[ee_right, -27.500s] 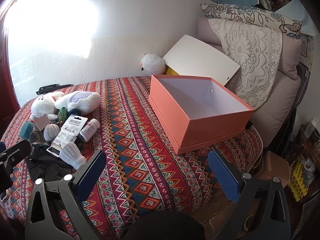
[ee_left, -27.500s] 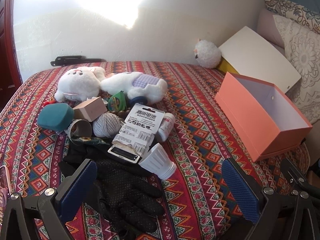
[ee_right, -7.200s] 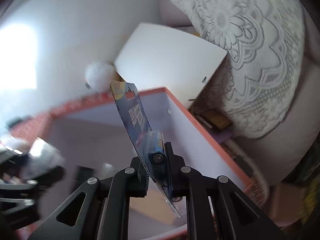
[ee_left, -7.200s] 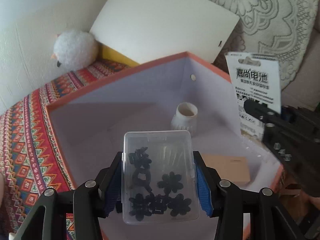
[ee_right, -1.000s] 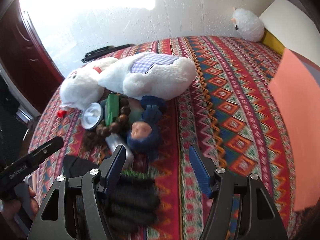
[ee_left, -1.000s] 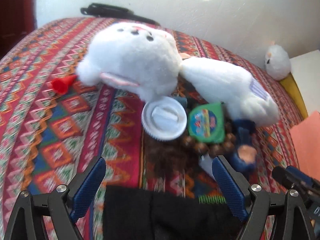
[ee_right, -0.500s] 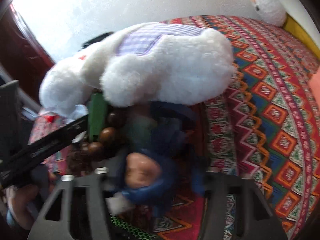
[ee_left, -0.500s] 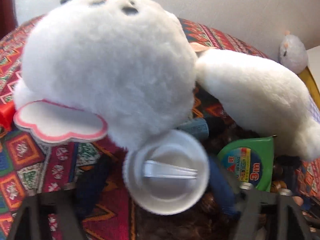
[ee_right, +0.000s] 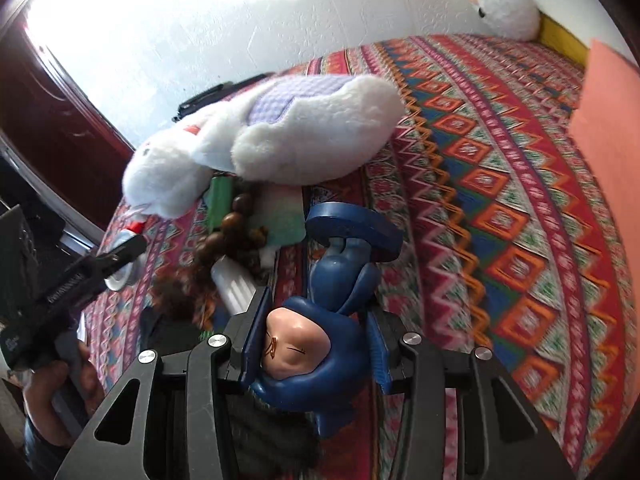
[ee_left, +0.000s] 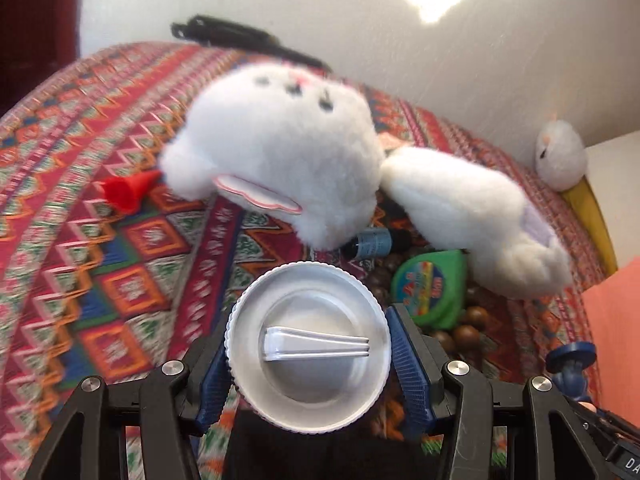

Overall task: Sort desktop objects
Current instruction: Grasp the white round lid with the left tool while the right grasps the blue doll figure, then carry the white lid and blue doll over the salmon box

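White ribbed plastic is filling the middle of the left wrist view: a round lid point(ee_left: 308, 350), lying hollow side up with a folded white handle across its inside, is sitting between the blue pads point(ee_left: 408, 356) of the left gripper point(ee_left: 308, 360), which are pressing on its rim from both sides. Just beyond it a white plush rabbit point(ee_left: 280, 152) is lying on the patterned bedspread point(ee_left: 100, 272), its body stretching off to the right. A red cone point(ee_left: 128, 192) is lying beside the rabbit's head on the left. Under the rabbit's body, a green tape measure point(ee_left: 430, 286) is resting among brown wooden beads point(ee_left: 466, 326), with a small dark bottle with a blue label point(ee_left: 372, 242) just behind them.

Seen from the right wrist, the right gripper point(ee_right: 316, 350) is clamping a blue figurine point(ee_right: 308, 356) by its hooded head (the face is turned up toward the camera), while the figurine's round base point(ee_right: 352, 230) is pointing away, toward the rabbit. An orange box point(ee_right: 612, 128) is standing at the right edge of the bedspread, well apart from the pile. A small white fluffy toy point(ee_right: 502, 4) is sitting against the wall at the far end.
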`<state>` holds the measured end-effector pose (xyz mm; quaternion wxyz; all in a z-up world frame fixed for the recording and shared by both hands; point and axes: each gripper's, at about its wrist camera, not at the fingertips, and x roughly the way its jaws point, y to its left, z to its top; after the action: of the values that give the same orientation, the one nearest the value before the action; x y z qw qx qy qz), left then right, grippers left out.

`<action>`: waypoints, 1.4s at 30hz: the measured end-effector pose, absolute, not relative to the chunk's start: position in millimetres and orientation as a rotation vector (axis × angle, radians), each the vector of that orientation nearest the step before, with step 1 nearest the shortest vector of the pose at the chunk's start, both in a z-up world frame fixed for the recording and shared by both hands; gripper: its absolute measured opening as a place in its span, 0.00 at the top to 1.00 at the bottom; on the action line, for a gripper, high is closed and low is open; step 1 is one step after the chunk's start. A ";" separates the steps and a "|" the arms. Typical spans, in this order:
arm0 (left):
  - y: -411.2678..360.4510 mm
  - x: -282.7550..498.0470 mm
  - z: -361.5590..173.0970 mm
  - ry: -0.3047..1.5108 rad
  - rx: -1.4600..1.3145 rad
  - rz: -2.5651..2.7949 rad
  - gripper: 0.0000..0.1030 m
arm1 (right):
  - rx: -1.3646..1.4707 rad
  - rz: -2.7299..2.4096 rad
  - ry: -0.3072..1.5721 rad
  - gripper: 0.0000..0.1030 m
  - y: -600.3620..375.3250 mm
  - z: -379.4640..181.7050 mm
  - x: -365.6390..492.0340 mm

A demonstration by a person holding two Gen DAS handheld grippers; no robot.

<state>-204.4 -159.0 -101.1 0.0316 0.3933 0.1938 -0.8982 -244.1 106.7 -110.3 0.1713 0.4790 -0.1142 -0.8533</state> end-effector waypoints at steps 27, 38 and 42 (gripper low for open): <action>-37.8 -52.1 -18.9 0.398 1.240 -3.064 0.42 | 1.197 -2.542 -0.405 0.56 210.9 -32.4 -30.7; 40.8 -31.2 3.0 0.275 1.266 -3.207 0.42 | 1.118 -2.667 -0.491 0.56 276.1 -11.2 30.9; 80.6 -37.7 11.2 0.245 1.294 -3.272 0.42 | 1.089 -2.723 -0.515 0.56 304.7 -3.2 44.4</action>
<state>-37.7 80.6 11.2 -0.1916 0.3602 0.0682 -0.9104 44.4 304.7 -3.2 0.0821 0.3644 -0.1723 -0.9115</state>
